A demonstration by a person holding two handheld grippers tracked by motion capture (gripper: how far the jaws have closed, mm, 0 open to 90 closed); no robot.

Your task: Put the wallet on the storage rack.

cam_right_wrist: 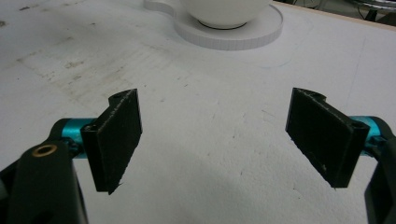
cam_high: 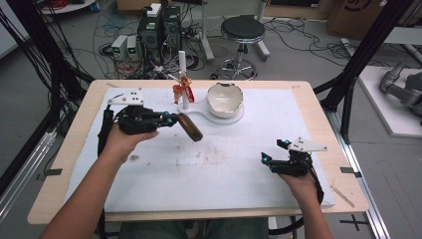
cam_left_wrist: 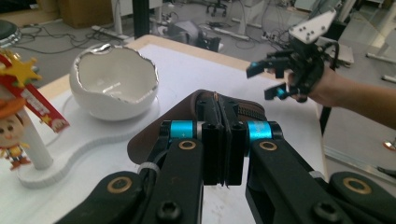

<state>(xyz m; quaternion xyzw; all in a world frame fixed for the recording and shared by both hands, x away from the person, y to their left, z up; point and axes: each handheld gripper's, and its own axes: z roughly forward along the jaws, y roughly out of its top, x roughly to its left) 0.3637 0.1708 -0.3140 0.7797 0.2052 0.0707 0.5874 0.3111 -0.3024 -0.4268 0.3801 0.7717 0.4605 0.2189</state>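
My left gripper is held above the white mat, left of centre, shut on the edge of a brown zippered pouch. The pouch sticks out to the right of the jaws, toward a white eggshell-shaped bowl. The bowl stands on a white foam base. On the same base a small toy figure hangs on a white post. My right gripper rests low at the right front, open, with nothing between its pads.
A stained white mat covers the wooden table. Behind the table stand a black stool, computer boxes and tangled cables on the floor. Black frame posts rise at both sides.
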